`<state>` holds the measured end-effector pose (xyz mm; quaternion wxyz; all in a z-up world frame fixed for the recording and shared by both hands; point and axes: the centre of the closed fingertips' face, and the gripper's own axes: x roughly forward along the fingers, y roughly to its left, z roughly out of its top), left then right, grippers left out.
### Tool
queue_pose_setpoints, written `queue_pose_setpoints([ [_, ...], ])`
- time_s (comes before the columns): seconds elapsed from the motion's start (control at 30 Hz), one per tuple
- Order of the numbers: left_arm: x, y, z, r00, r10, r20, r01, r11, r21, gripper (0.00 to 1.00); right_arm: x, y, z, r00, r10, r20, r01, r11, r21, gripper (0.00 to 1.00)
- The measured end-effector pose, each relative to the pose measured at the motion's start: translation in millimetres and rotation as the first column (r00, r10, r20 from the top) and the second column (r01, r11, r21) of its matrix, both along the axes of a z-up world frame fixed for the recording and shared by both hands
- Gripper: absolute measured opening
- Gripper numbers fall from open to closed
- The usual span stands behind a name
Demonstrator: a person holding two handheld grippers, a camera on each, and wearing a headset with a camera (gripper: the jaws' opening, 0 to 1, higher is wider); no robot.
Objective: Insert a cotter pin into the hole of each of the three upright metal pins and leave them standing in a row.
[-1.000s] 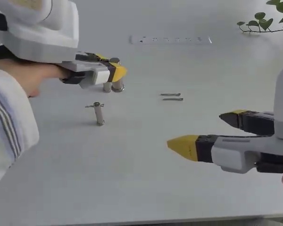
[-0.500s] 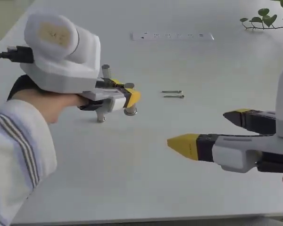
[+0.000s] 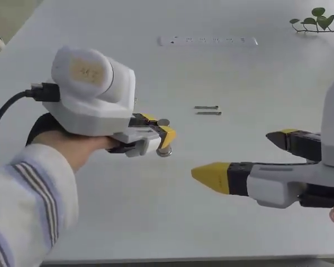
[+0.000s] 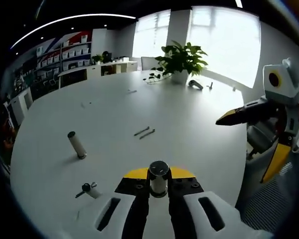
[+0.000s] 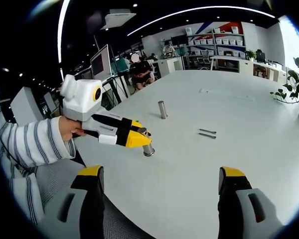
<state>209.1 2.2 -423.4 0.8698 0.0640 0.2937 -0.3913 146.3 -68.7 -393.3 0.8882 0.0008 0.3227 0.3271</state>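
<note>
Metal pins: three in all.
Held pin (image 3: 164, 150): one, upright between the jaws of the left gripper (image 4: 158, 174). Its base is at or just above the table (image 3: 156, 217); I cannot tell whether it touches.
Bare pin (image 4: 76, 144): one, standing on the table with nothing through it, seen in the left gripper view to the left of the held pin and apart from it.
Fitted pin (image 4: 93, 193): one, close to the left gripper's body on the same side, with the inserted cotter pin (image 4: 78, 193) crossing its top.
Cotter pins: three counted, one inserted and two loose.
Loose pair: the far cotter pin (image 3: 206, 107) and the near cotter pin (image 3: 209, 113) lie flat, side by side and roughly parallel, out on the table past both grippers.
Left gripper: one, closed narrow on the held pin, gripping it below the head, in a hand with a striped sleeve.
Right gripper (image 3: 229, 154): one, jaws spread wide with nothing between them, above the table and well apart from the held pin.
Power strip (image 3: 207, 40): one, at the far side of the table.
Plant (image 3: 317, 19): one, at the far right.
</note>
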Motion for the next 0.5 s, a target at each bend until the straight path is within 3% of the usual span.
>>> queue_pose_setpoints([
  [0.5,-6.3,-7.2,-18.7,1.0,0.003,-0.003,-0.003,0.999,0.042,0.09,-2.4,-2.3,-8.2,1.0,0.011,-0.028,-0.011,1.0,-0.009,0.93],
])
